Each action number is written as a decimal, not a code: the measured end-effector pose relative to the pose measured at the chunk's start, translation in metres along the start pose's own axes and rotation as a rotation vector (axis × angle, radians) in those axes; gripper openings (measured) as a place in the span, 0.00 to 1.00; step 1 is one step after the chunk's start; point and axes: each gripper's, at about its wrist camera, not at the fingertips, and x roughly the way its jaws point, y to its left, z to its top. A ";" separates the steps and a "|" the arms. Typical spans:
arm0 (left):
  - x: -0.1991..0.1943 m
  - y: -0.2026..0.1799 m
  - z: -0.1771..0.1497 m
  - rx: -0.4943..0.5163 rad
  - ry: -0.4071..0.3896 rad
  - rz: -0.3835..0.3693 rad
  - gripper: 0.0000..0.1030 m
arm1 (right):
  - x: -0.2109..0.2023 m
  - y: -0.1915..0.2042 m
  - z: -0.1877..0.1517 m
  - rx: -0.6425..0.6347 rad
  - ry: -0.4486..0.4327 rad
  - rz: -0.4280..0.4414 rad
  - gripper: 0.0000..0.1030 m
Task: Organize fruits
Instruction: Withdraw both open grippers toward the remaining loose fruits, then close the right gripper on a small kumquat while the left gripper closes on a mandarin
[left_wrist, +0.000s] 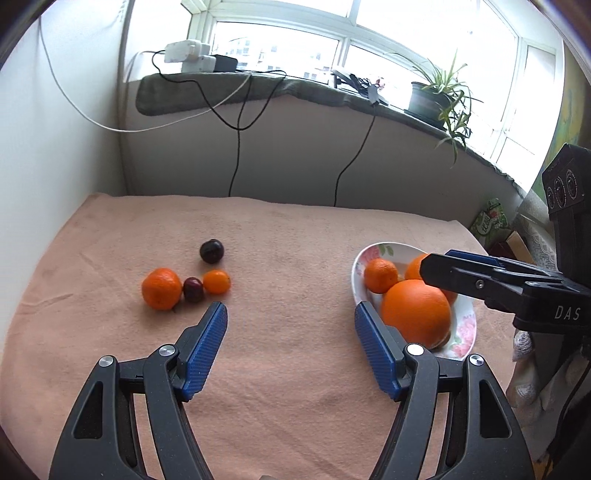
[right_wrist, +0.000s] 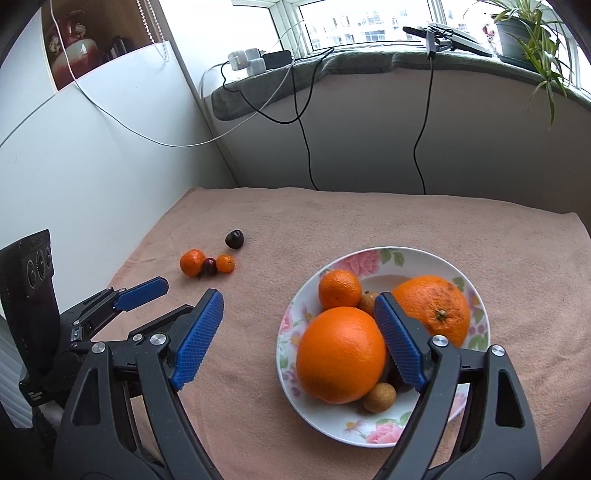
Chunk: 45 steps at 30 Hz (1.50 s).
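Note:
On the peach cloth lie a mandarin (left_wrist: 161, 288), a small dark plum (left_wrist: 193, 290), a tiny orange (left_wrist: 217, 281) and a larger dark plum (left_wrist: 211, 251). My left gripper (left_wrist: 290, 312) is open and empty just in front of them. A flowered bowl (right_wrist: 369, 437) holds a large orange (right_wrist: 340, 354), a tangerine (right_wrist: 432, 310), a mandarin (right_wrist: 339, 289) and two longans (right_wrist: 378, 397). My right gripper (right_wrist: 298, 297) hovers open over the bowl's left side. Its right finger hides something dark between the orange and the tangerine.
A white wall runs along the cloth's left edge and a low grey wall stands behind it, with cables (left_wrist: 236, 158) hanging down. A potted plant (left_wrist: 439, 92) sits on the sill. Boxes and bags (left_wrist: 491, 221) lie beyond the right edge.

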 end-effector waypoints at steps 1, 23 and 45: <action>0.000 0.006 0.000 -0.009 -0.001 0.008 0.69 | 0.004 0.003 0.002 0.003 0.006 0.009 0.84; 0.026 0.096 -0.005 -0.126 0.066 0.048 0.62 | 0.102 0.061 0.041 0.065 0.170 0.156 0.74; 0.052 0.109 0.000 -0.117 0.117 0.028 0.43 | 0.187 0.051 0.035 0.267 0.332 0.138 0.39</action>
